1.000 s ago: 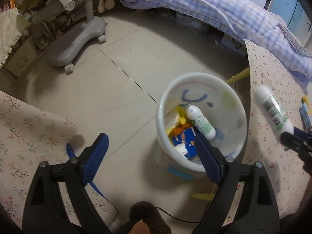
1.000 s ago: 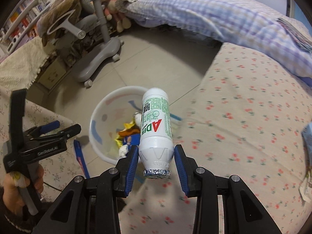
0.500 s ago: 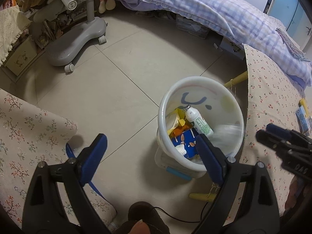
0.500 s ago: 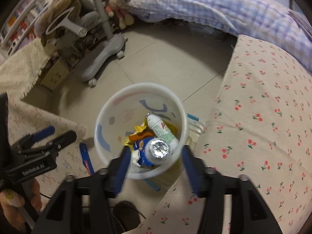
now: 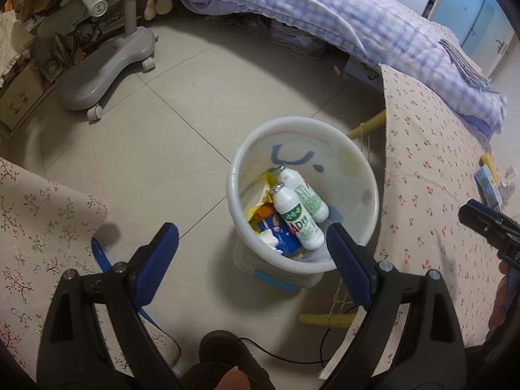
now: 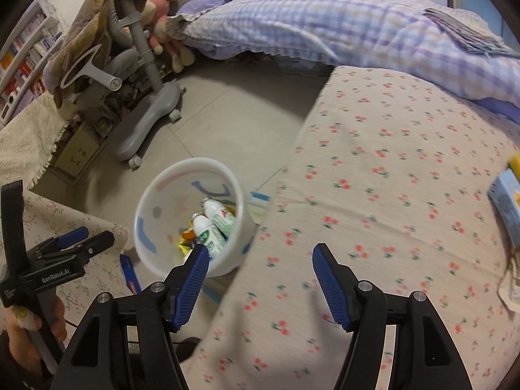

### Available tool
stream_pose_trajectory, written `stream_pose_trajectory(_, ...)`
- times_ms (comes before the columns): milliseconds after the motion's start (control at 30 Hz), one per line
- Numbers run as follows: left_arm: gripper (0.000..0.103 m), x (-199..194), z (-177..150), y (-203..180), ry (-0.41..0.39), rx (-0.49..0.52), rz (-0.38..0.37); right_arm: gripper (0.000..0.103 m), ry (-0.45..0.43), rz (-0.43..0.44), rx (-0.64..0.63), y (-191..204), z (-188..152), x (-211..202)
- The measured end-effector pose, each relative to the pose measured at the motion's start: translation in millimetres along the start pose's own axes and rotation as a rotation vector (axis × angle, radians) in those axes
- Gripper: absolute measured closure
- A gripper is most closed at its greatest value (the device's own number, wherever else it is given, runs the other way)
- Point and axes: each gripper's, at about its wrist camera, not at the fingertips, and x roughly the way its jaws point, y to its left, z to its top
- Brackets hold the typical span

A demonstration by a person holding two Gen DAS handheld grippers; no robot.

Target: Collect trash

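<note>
Two bottles (image 5: 297,214) lie in the bin (image 5: 370,201); both claws gape empty. Far right on the desk (image 6: 390,169), a light, crushable carton (image 6: 505,200) — pinch its narrow sides.

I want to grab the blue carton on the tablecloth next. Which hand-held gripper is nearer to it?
Right. The right hand-held gripper hangs open over the floral tablecloth where the blue carton lies. The left hand-held gripper hangs open over the floor beside the trash bin.

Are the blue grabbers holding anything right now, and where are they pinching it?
Nothing. The left gripper and right gripper both have open, empty jaws. The two white bottles lie in the trash bin.
</note>
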Motion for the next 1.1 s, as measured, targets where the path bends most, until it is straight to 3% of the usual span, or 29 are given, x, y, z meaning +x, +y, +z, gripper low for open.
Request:
stream_pose_trajectory(367,0.011,5,-8,-36,0.037,0.052,-0.047,0.031,-0.053,-0.085,0.069,-69,-21,-41)
stream_pose_trajectory(933,0.011,8,-10,-119,0.047,0.167,-0.091,0.030,-0.060,-0.177,0.247,-196,-70,-85)
stream_pose_trajectory(1100,0.001,9,-11,-144,0.042,0.205,-0.095,0.030,-0.050,-0.210,0.318,-236,-80,-94)
